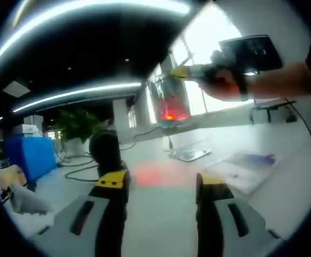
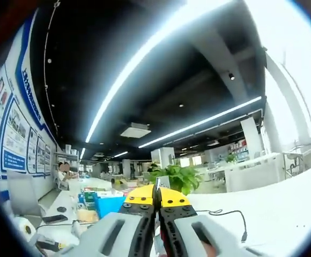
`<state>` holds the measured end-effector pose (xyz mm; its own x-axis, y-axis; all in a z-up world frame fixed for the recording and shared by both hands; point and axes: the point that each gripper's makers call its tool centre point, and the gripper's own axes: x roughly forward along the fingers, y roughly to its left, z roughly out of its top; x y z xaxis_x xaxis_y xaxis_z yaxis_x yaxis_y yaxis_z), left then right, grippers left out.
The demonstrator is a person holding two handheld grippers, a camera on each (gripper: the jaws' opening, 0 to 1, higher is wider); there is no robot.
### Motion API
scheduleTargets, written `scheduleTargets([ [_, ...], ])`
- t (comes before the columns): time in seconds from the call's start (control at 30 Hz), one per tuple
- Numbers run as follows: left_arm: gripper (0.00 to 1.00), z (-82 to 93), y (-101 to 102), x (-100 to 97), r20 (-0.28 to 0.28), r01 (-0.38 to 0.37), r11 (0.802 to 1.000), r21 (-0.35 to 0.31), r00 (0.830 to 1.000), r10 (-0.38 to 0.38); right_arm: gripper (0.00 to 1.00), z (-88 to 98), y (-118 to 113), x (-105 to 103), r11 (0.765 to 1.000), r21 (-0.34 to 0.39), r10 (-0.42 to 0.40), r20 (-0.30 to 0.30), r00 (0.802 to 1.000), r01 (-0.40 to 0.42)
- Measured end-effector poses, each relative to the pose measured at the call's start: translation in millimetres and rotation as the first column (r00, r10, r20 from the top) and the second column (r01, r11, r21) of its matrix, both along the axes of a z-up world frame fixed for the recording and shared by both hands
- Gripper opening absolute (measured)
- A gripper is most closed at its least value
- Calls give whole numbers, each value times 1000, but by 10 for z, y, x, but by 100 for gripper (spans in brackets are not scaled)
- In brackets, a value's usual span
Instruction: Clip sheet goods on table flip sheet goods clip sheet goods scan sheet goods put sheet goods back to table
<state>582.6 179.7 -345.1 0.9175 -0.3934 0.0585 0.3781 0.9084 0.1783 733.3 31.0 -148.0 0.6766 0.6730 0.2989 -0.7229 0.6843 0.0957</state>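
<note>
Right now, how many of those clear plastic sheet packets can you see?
2: one clear plastic sheet packet hangs clamped in the right gripper, glowing red; another flat packet lies on the white table. Others may be hidden.

Open office – dark ceiling (image 2: 161, 69), light strips (image 2: 161, 48), bright windows (image 1: 209, 37).

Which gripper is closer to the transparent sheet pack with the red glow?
Right. The right gripper clamps the sheet pack aloft; the left gripper sits open, lower, apart from it.
</note>
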Motion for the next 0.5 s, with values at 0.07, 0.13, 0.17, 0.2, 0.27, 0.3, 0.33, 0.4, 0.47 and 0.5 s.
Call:
scheduleTargets([
  [0.07, 42, 12, -8, -2, 6, 4, 1000, 0, 1000, -4, 0, -22, -18, -26, 1000, -20, 4, 7, 1000, -4],
  [0.13, 42, 14, -13, -2, 8, 6, 1000, 4, 1000, -6, 0, -60, -49, -49, 999, -42, 11, 11, 1000, -10],
  [0.17, 43, 15, -15, -2, 8, 7, 1000, 3, 1000, -7, 0, -87, -74, -57, 998, -56, 13, 9, 1000, -13],
  [0.2, 43, 17, -13, 0, 9, 7, 1000, 2, 1000, -7, 0, -99, -87, -61, 998, -61, 16, 8, 1000, -16],
  [0.27, 43, 19, -12, 2, 9, 7, 1000, -1, 1000, -7, 0, -136, -134, -71, 996, -83, 19, 7, 1000, -19],
  [0.3, 43, 18, -13, 3, 9, 7, 1000, -1, 1000, -7, 0, -145, -156, -76, 996, -86, 20, 7, 1000, -19],
  [0.33, 43, 21, -17, -1, 10, 8, 1000, -1, 1000, -8, 0, -156, -170, -84, 996, -90, 20, 8, 1000, -19],
  [0.4, 43, 22, -26, -3, 11, 11, 1000, 2, 1000, -11, 0, -172, -199, -82, 996, -93, 20, 3, 1000, -20],
  [0.47, 43, 20, -39, 0, 15, 15, 1000, 5, 1000, -15, 0, -192, -215, -80, 993, -114, 23, 8, 1000, -21],
  [0.5, 43, 26, -43, -1, 18, 18, 1000, 4, 1000, -18, 0, -196, -234, -73, 993, -115, 25, 6, 1000, -24],
])
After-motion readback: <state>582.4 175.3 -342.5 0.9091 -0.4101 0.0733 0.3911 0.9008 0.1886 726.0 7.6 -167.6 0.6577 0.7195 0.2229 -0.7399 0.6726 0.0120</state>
